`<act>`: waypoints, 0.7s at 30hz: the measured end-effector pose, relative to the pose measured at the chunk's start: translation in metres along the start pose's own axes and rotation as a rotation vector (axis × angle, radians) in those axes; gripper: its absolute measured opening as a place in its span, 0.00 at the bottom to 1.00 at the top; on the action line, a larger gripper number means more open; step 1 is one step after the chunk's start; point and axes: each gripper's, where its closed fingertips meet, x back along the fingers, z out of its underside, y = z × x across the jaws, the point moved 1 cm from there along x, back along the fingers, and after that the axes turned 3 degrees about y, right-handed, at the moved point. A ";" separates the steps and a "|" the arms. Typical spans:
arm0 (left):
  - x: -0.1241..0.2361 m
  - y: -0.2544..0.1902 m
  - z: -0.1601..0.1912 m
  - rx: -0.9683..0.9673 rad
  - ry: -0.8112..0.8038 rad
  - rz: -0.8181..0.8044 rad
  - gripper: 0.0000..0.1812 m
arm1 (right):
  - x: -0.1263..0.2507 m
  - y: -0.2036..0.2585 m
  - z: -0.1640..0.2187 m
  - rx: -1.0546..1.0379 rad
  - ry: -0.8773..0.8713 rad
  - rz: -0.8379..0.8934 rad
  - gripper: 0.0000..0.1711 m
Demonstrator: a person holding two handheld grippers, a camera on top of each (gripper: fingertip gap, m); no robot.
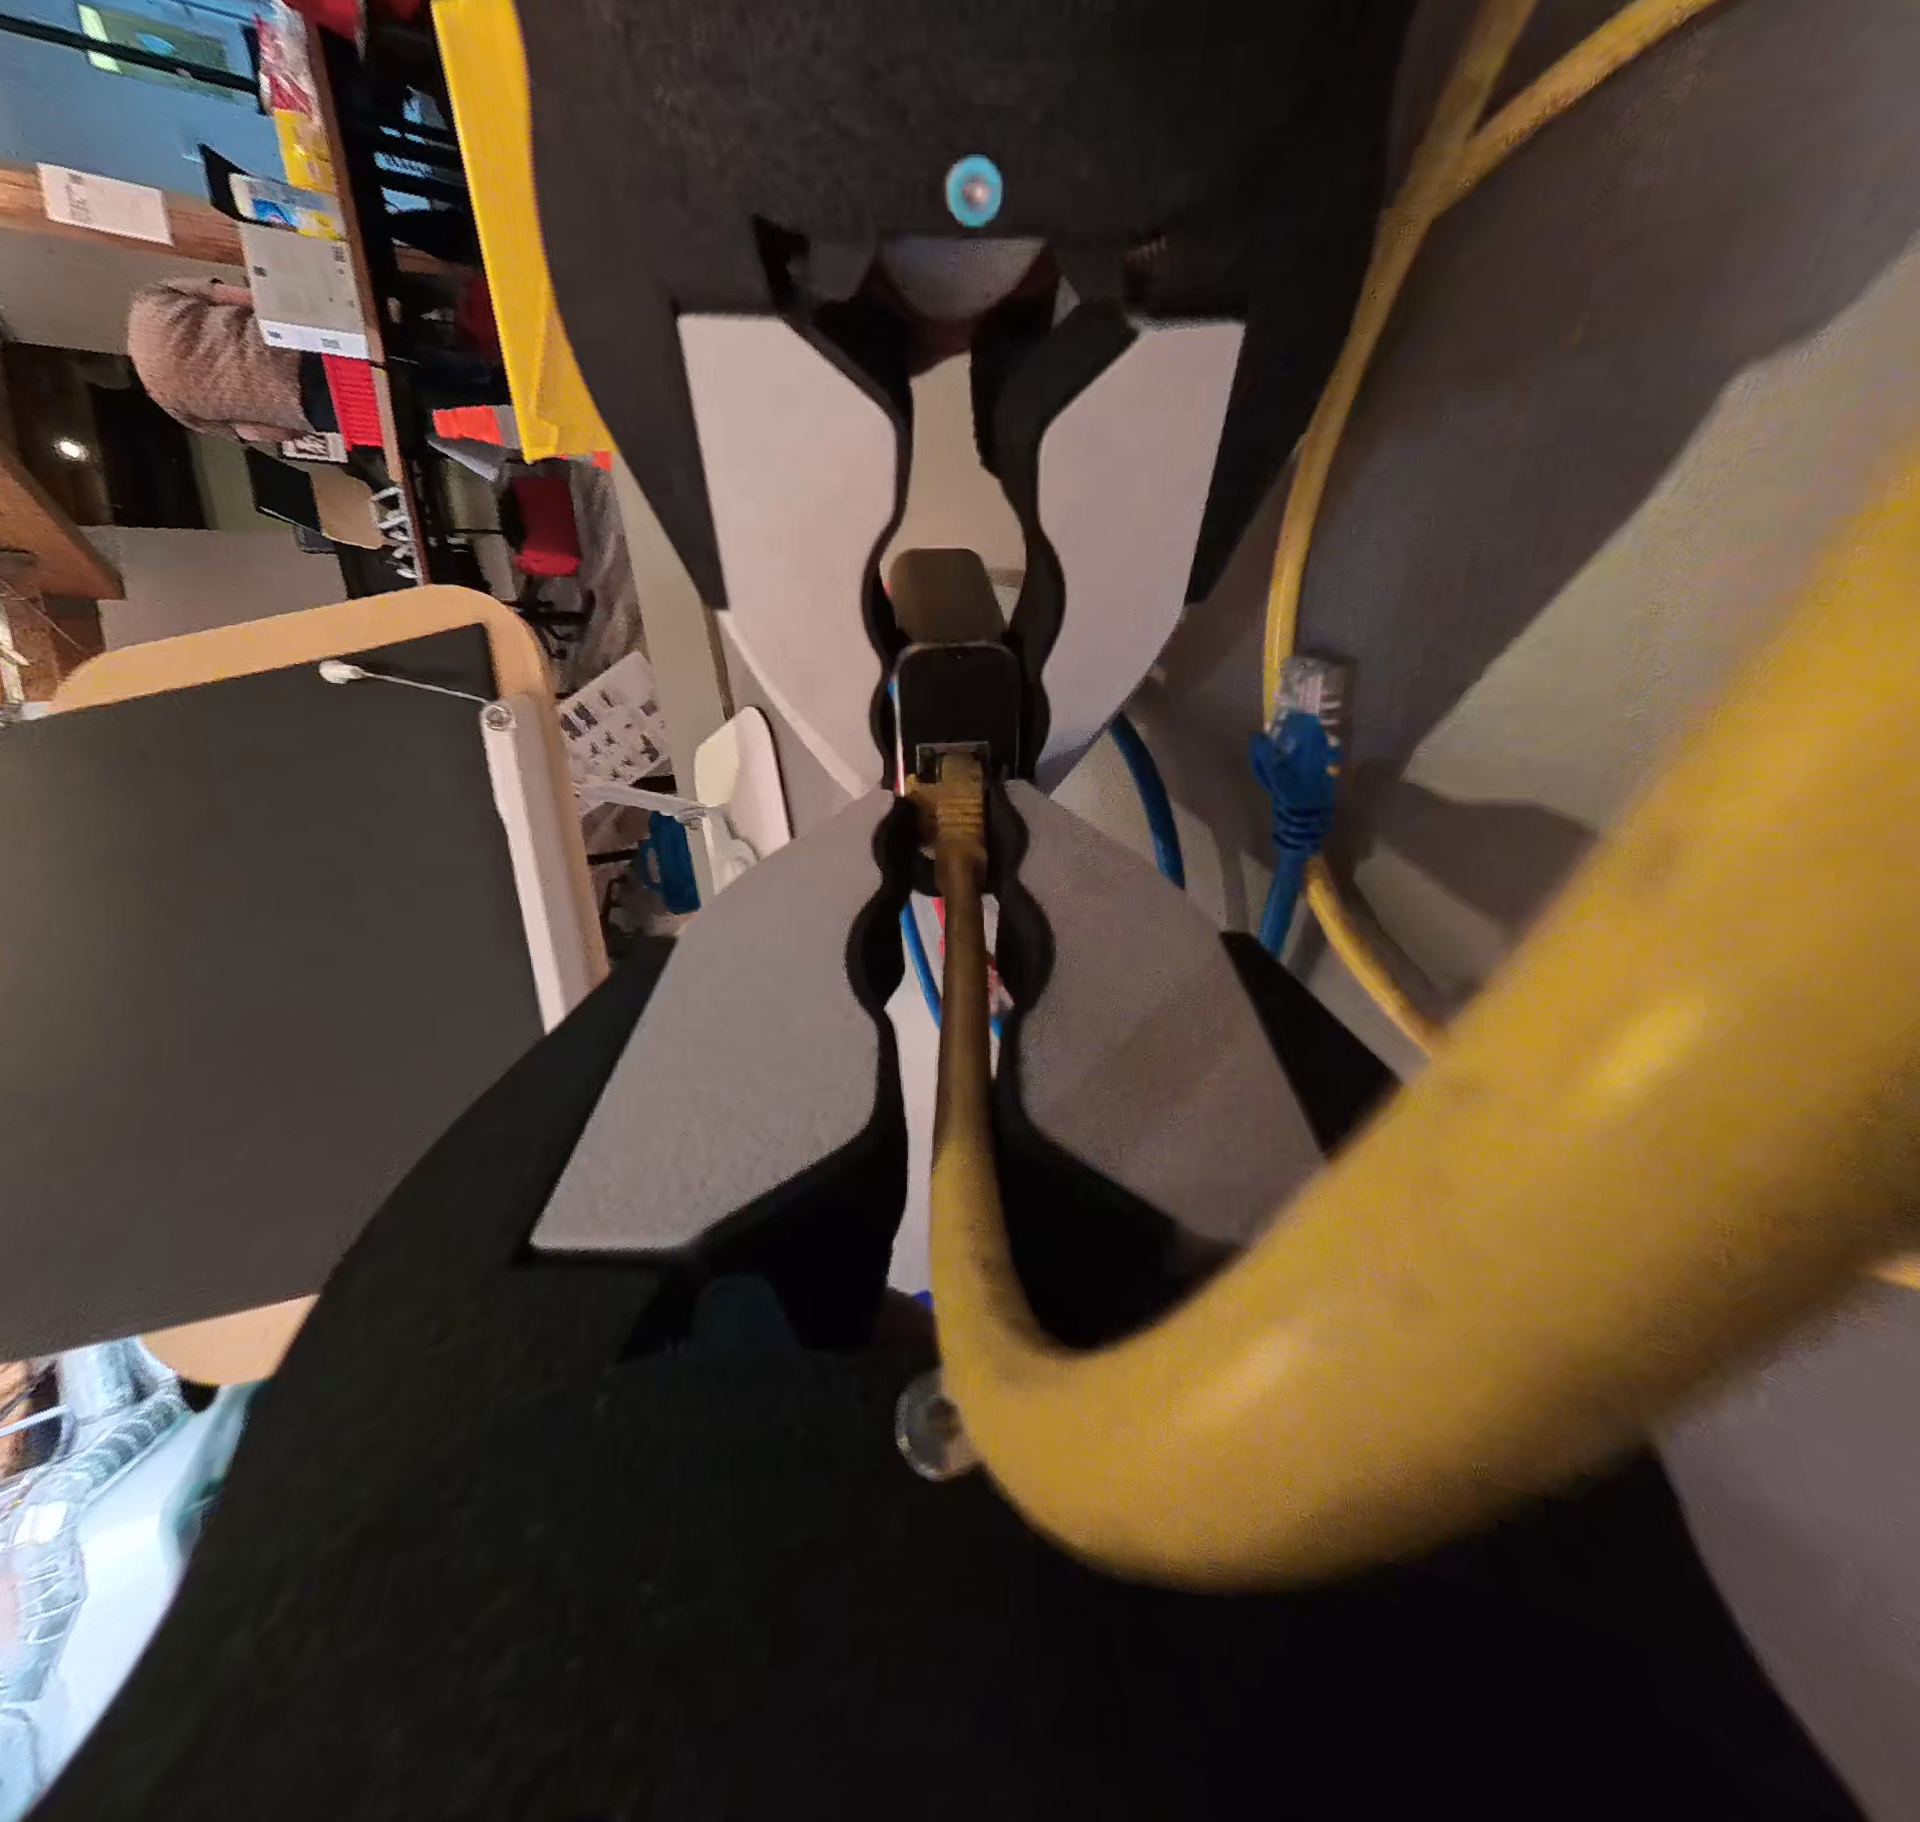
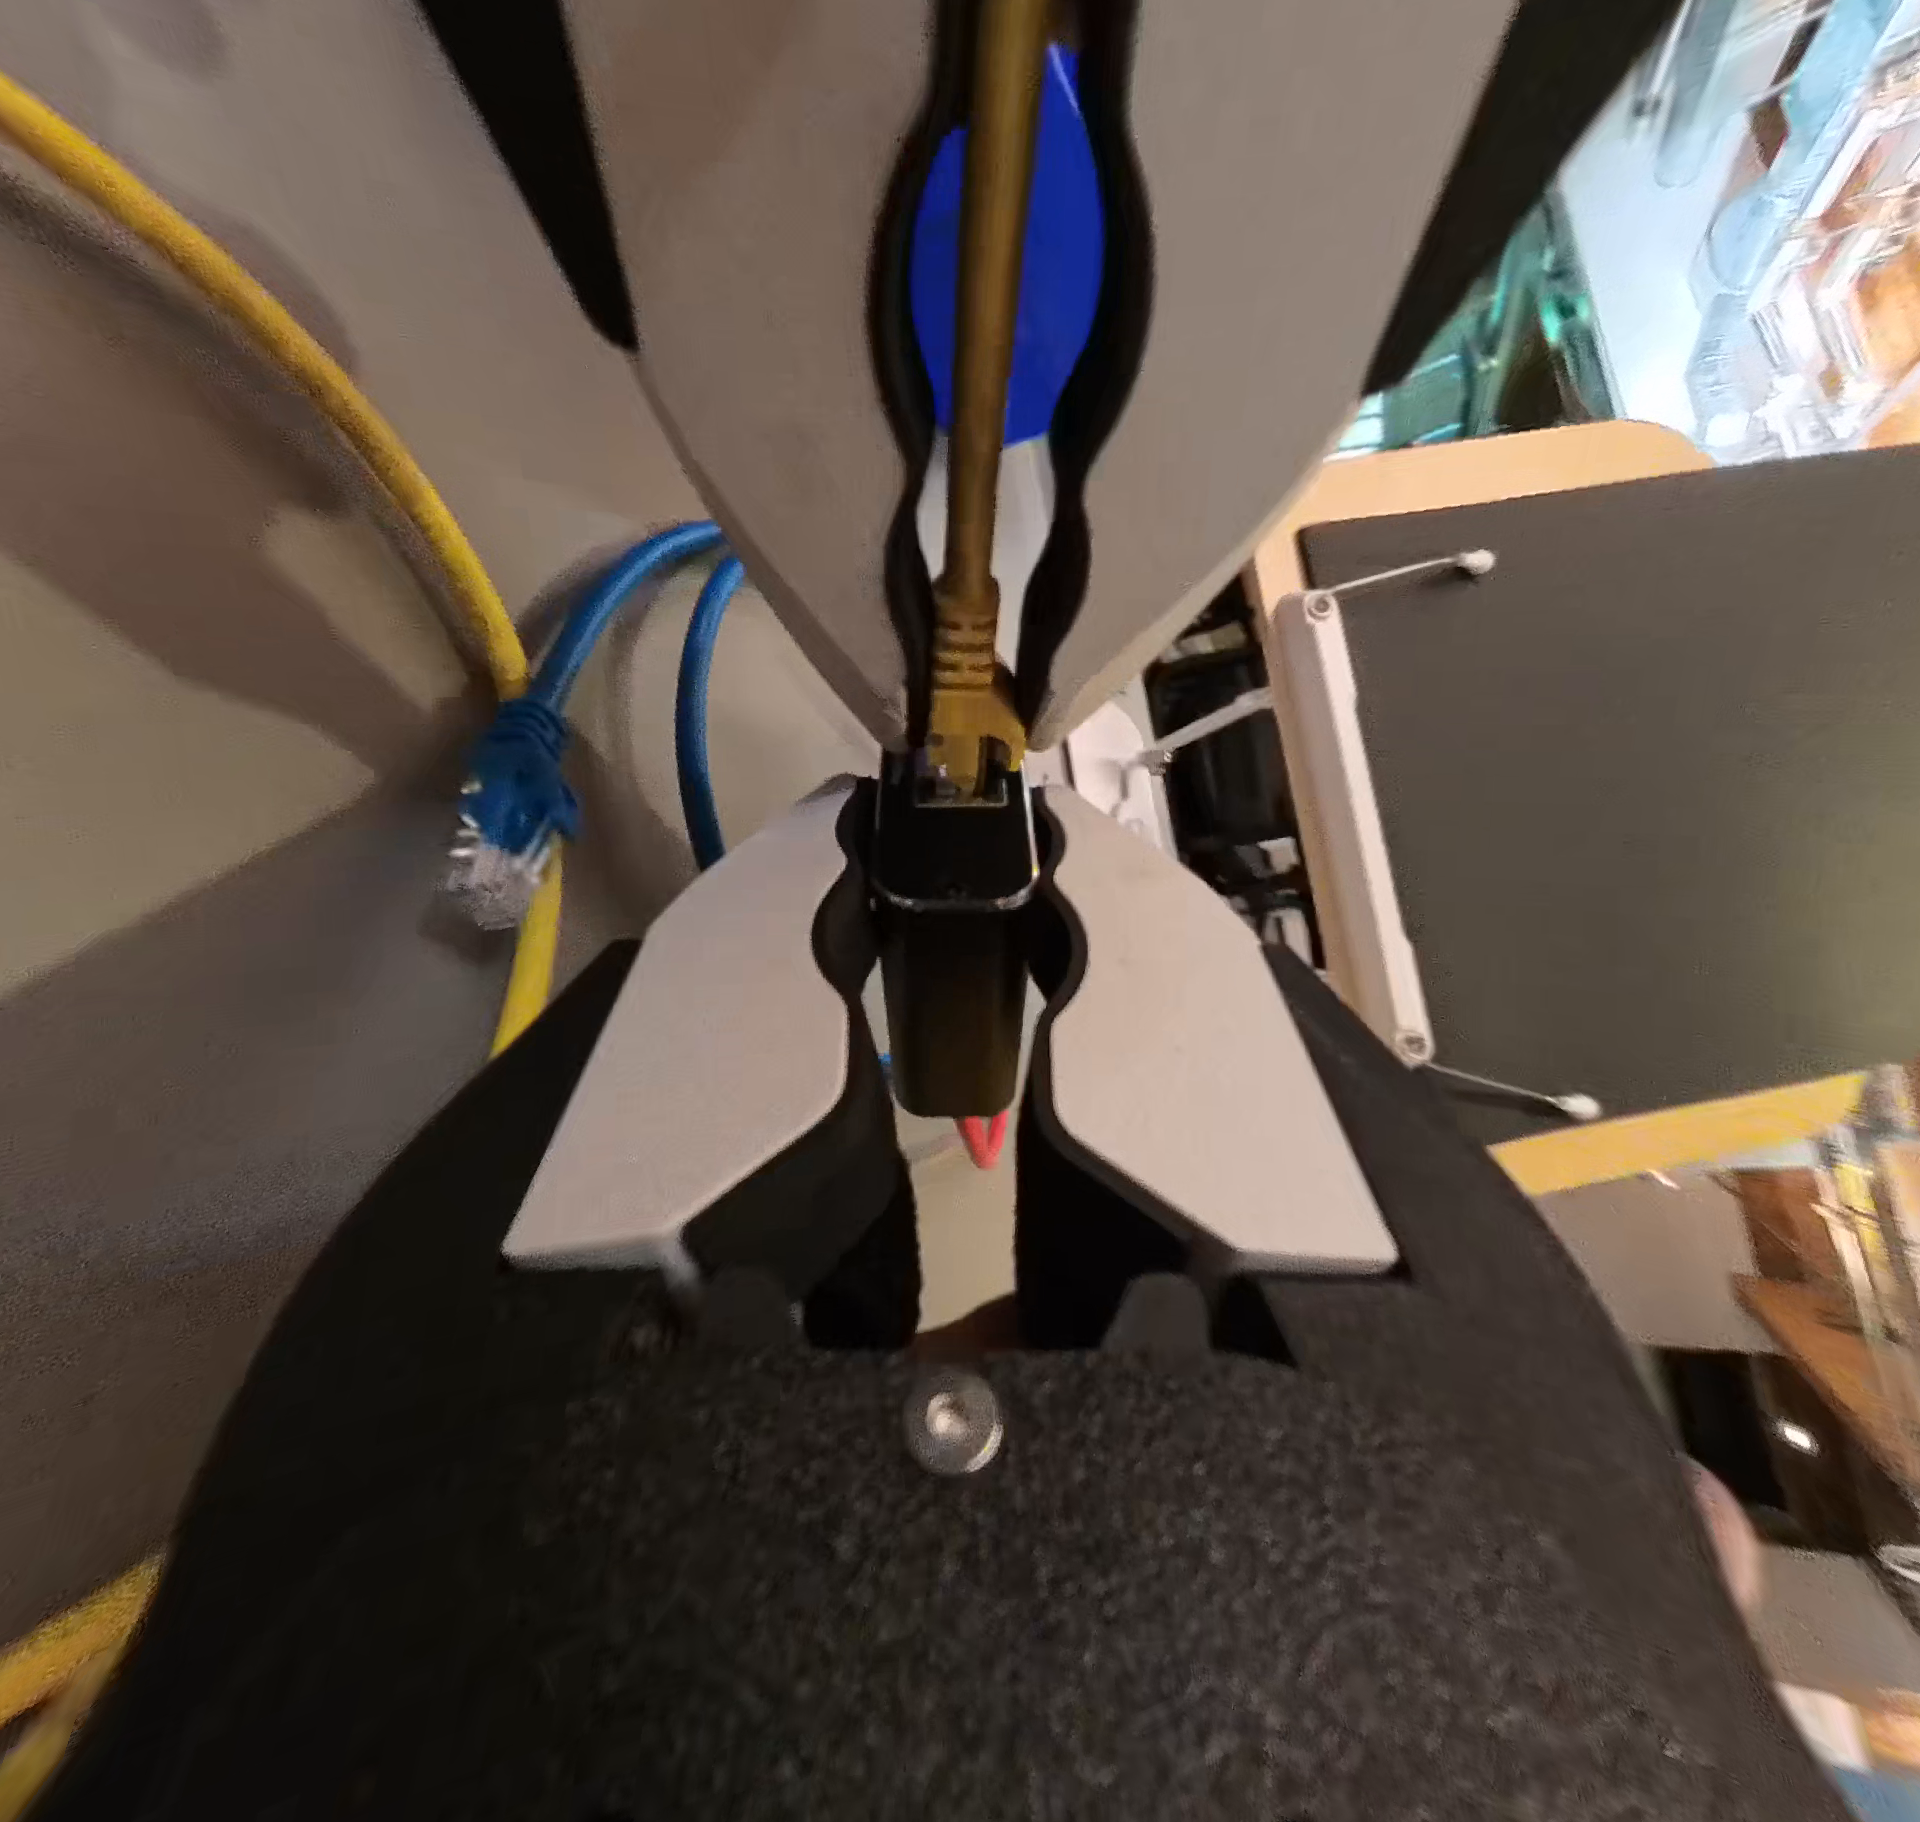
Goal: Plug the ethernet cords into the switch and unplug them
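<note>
My left gripper [image 1: 951,837] is shut on the plug [image 1: 951,806] of a yellow ethernet cord [image 1: 961,1045], which runs back between its fingers. My right gripper [image 2: 951,827] is shut on a small black switch [image 2: 951,889]. The two grippers face each other tip to tip. The yellow plug [image 2: 966,692] sits in the switch's port [image 1: 954,759]. In the left wrist view the right gripper [image 1: 954,650] comes in from the top around the switch [image 1: 954,702]. In the right wrist view the left gripper [image 2: 961,733] comes in from the top.
A loose blue ethernet cord with a clear plug [image 1: 1299,754] lies on the grey surface [image 1: 1662,422]; it also shows in the right wrist view [image 2: 514,796]. Slack yellow cord [image 1: 1558,1201] loops near the camera. A black panel with a wooden edge [image 2: 1610,785] stands beside. A red wire [image 2: 985,1144] shows under the switch. Left and right tips are no more than a few centimetres apart.
</note>
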 end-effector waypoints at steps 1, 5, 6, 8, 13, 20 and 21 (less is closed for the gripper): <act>-0.001 0.000 0.001 0.012 0.001 0.017 0.07 | -0.001 0.000 0.002 0.009 0.008 0.004 0.15; -0.004 -0.007 0.001 -0.022 -0.009 0.062 0.06 | -0.003 0.006 0.006 0.011 0.032 -0.012 0.16; -0.004 -0.009 0.001 -0.026 -0.016 0.059 0.06 | -0.004 0.008 0.006 0.009 0.027 -0.011 0.16; -0.001 -0.006 0.002 -0.010 -0.034 0.042 0.06 | -0.005 0.007 0.003 -0.006 0.015 -0.002 0.16; 0.008 0.004 0.002 0.020 -0.022 -0.060 0.07 | -0.005 -0.003 -0.005 -0.074 -0.020 0.024 0.16; 0.008 0.000 0.001 0.134 0.006 -0.163 0.07 | -0.006 -0.002 -0.005 -0.072 -0.033 0.018 0.16; 0.007 0.000 -0.001 0.174 0.008 -0.179 0.08 | -0.004 -0.002 -0.005 -0.086 -0.041 0.000 0.16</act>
